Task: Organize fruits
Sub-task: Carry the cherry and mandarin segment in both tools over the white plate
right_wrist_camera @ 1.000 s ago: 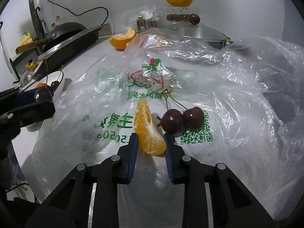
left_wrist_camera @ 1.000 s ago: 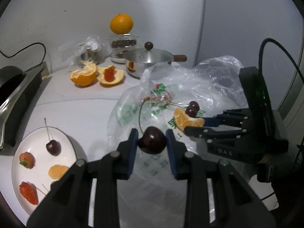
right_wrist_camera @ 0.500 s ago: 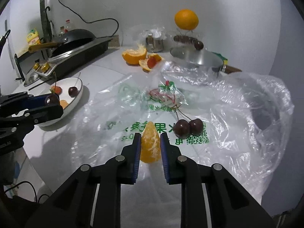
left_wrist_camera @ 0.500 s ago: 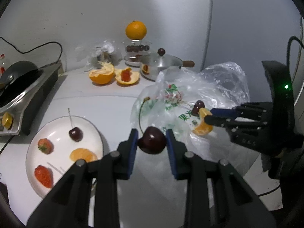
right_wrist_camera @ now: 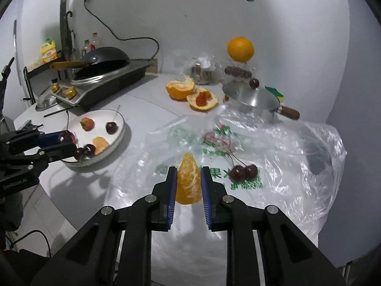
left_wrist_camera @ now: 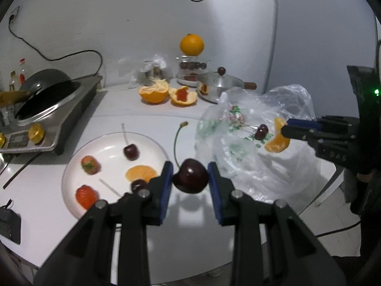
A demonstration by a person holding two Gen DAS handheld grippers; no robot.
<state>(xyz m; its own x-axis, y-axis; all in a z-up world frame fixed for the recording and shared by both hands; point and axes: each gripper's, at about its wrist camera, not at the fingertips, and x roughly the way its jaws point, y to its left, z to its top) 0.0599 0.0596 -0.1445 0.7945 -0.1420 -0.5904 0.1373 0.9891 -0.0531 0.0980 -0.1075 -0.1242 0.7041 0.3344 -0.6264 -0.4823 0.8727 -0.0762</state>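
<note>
Above the white surface [left_wrist_camera: 142, 119], beside the plate [left_wrist_camera: 71, 183]: left gripper [left_wrist_camera: 190, 178] pinching a cherry [left_wrist_camera: 190, 178]. Over the bag [right_wrist_camera: 285, 155]: right gripper [right_wrist_camera: 188, 183], fingers narrow, clamping an orange segment [right_wrist_camera: 188, 181]. On the bag, two cherries [right_wrist_camera: 243, 172].

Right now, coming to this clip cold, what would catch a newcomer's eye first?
Each gripper carries a piece of fruit in the air: the left gripper has its jaws shut on a dark cherry, the right gripper on an orange segment above the plastic bag. On the left, a white plate already holds strawberries, cherries and a segment. At the back wall a whole orange sits atop a glass jar.
</note>
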